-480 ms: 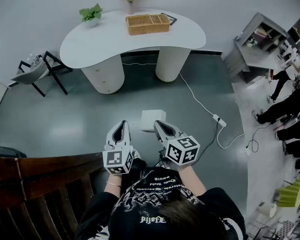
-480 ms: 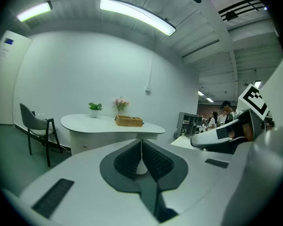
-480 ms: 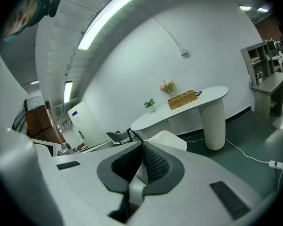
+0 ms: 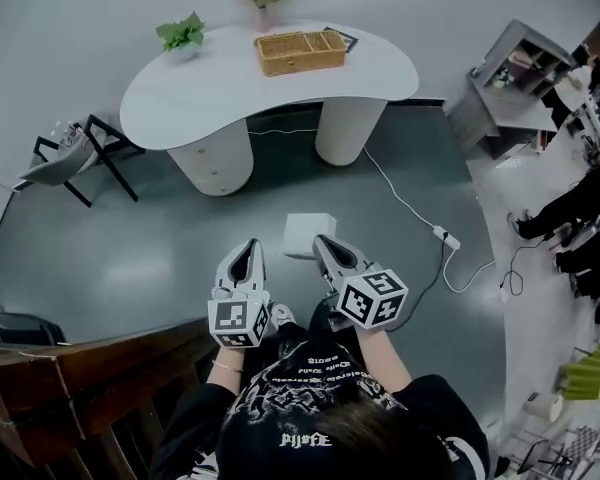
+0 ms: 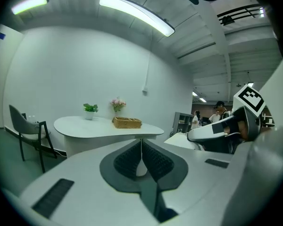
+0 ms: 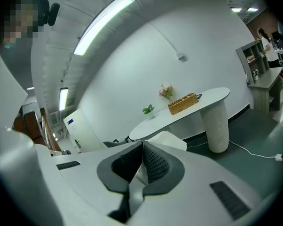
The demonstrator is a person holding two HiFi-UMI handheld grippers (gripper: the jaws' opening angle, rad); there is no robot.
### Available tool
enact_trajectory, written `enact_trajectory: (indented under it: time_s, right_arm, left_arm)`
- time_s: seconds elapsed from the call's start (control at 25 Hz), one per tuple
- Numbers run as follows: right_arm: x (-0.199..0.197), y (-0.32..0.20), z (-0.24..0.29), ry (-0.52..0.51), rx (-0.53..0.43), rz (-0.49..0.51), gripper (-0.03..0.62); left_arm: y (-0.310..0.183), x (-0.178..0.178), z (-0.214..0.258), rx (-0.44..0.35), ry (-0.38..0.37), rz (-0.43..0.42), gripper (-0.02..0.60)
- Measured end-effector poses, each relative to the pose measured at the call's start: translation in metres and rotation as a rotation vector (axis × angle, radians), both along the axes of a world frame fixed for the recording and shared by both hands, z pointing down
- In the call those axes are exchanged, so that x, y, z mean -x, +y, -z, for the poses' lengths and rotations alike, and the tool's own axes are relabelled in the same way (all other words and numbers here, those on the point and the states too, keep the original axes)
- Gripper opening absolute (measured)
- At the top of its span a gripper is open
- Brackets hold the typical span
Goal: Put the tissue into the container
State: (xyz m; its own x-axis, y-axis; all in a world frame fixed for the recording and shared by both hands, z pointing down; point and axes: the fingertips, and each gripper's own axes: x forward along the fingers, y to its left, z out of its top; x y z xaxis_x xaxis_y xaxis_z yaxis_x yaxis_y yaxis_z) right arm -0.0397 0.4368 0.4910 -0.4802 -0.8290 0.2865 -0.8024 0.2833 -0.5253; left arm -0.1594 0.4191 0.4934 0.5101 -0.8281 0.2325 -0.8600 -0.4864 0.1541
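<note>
1. Head view: the right gripper (image 4: 323,239) is clamped on the near right edge of the tissue (image 4: 310,230) and holds it in the air above the grey floor, most likely to carry it. The left gripper (image 4: 248,247) hangs just left of the tissue, apart from it, so it seems to be only alongside. The container, a wicker basket (image 4: 298,50), sits on the far side of the white table (image 4: 180,88), well apart from the tissue. The open floor between them looks passable. A cable (image 4: 400,203) runs on the right to a power strip (image 4: 445,238), and a dark chair (image 4: 75,153) stands far left. Neither appears to block a straight path.

2. Left gripper view: its jaws meet at the tips. A pale patch shows low in the gap, and I cannot tell what it is. The basket (image 5: 127,122) lies ahead on the table, between a plant (image 5: 89,108) and flowers (image 5: 116,103).

3. Right gripper view: the jaws are pressed together on a thin white fold of tissue (image 6: 172,139), and the rest juts out beyond them. The basket (image 6: 183,103) is far ahead, to the right.
</note>
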Motion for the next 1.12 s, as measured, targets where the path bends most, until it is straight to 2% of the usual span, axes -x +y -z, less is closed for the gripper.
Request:
enact_trajectory:
  time_s: [0.32,0.52,0.8,1.12]
  right_arm:
    - [0.013,-0.022,0.004,0.025,0.004,0.008,0.026]
    - [0.016,-0.045,0.001,0.025,-0.016,0.019,0.026]
    - [0.014,-0.105,-0.009,0.026,-0.011,0.049,0.026]
    - [-0.012,-0.185,-0.015,0.034,0.015,0.108,0.026]
  left_arm:
    - [-0.02,0.011,-0.002,0.03,0.031,0.003,0.026]
    - [-0.038,0.013,-0.008,0.022,0.028,0.009,0.026]
    - [-0.093,0.016,-0.017,0.033,0.021,0.051,0.026]
    - [-0.166,-0.015,-0.017,0.05,-0.004,0.09,0.026]
